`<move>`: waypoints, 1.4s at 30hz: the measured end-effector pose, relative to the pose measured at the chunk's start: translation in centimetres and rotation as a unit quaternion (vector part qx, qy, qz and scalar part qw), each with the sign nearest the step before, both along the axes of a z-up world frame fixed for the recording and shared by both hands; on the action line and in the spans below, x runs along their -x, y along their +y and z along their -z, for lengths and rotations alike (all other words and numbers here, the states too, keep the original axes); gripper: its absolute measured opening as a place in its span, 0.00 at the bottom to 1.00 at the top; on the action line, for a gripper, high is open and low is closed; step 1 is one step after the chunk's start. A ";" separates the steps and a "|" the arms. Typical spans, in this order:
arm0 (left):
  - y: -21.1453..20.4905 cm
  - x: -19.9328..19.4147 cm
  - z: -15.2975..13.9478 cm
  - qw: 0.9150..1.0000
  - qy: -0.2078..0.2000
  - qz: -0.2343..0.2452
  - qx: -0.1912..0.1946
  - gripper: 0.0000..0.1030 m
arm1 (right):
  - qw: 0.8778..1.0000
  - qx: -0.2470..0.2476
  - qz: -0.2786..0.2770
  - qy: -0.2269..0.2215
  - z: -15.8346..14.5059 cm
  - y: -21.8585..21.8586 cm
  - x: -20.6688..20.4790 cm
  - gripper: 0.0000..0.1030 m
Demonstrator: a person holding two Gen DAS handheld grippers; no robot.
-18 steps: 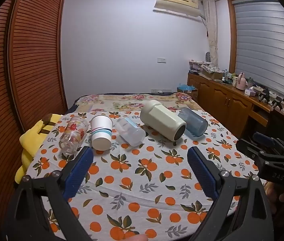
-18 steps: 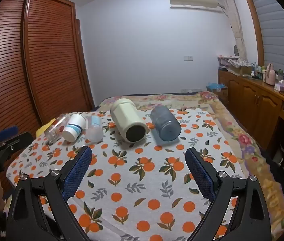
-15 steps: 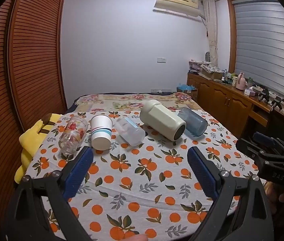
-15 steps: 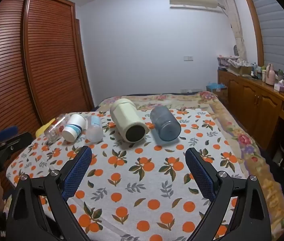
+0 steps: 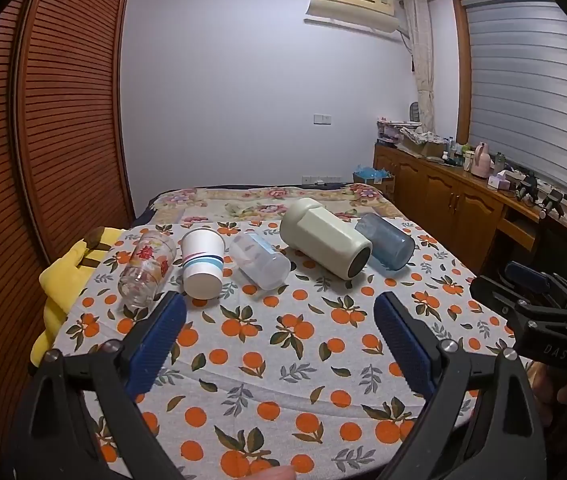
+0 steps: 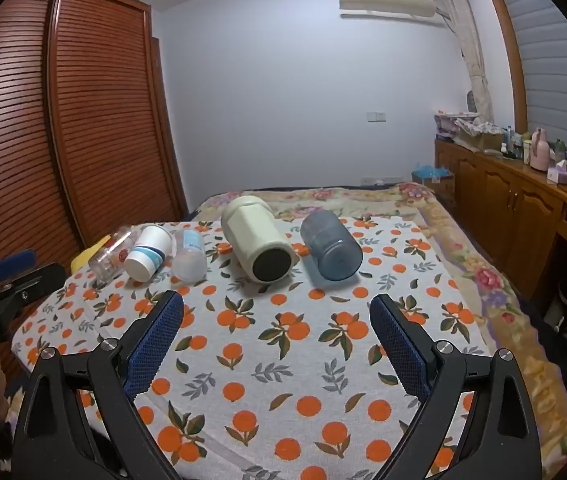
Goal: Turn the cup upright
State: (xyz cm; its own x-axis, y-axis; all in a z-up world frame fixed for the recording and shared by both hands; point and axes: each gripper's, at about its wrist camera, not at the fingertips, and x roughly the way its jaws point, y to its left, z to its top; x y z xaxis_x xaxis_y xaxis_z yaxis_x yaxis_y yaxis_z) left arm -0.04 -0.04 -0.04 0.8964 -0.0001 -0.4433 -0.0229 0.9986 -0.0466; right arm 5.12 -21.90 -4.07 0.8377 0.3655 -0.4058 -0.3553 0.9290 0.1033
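Several cups lie on their sides in a row on the orange-print cloth point(image 5: 267, 344): a printed glass point(image 5: 145, 268), a white paper cup with blue stripes point(image 5: 202, 262), a clear plastic cup point(image 5: 259, 260), a large cream cup point(image 5: 325, 243) and a blue translucent cup point(image 5: 385, 242). The right wrist view shows the same row: glass point(image 6: 109, 252), paper cup point(image 6: 148, 252), clear cup point(image 6: 190, 256), cream cup point(image 6: 257, 238), blue cup point(image 6: 329, 244). My left gripper point(image 5: 279, 316) is open and empty, short of the row. My right gripper point(image 6: 277, 316) is open and empty, short of the cream cup.
The cloth covers a bed with a floral cover point(image 5: 267, 200) behind the cups. A yellow soft toy point(image 5: 65, 276) lies at the left edge. A slatted wooden wardrobe point(image 5: 43, 120) stands on the left, a wooden cabinet point(image 6: 515, 208) with clutter on the right.
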 end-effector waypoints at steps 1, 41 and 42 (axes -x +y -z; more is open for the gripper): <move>0.0 0.0 0.0 1.000 0.000 0.001 0.000 0.93 | 1.000 0.000 -0.001 0.000 0.0 0.0 0.0 0.93; 0.3 0.2 -0.8 1.000 -0.002 0.001 -0.003 0.93 | 1.000 -0.001 -0.001 0.000 0.0 0.2 0.0 0.93; 0.3 0.2 -0.8 1.000 -0.002 0.001 -0.003 0.93 | 1.000 0.000 -0.001 0.000 0.0 0.2 0.0 0.93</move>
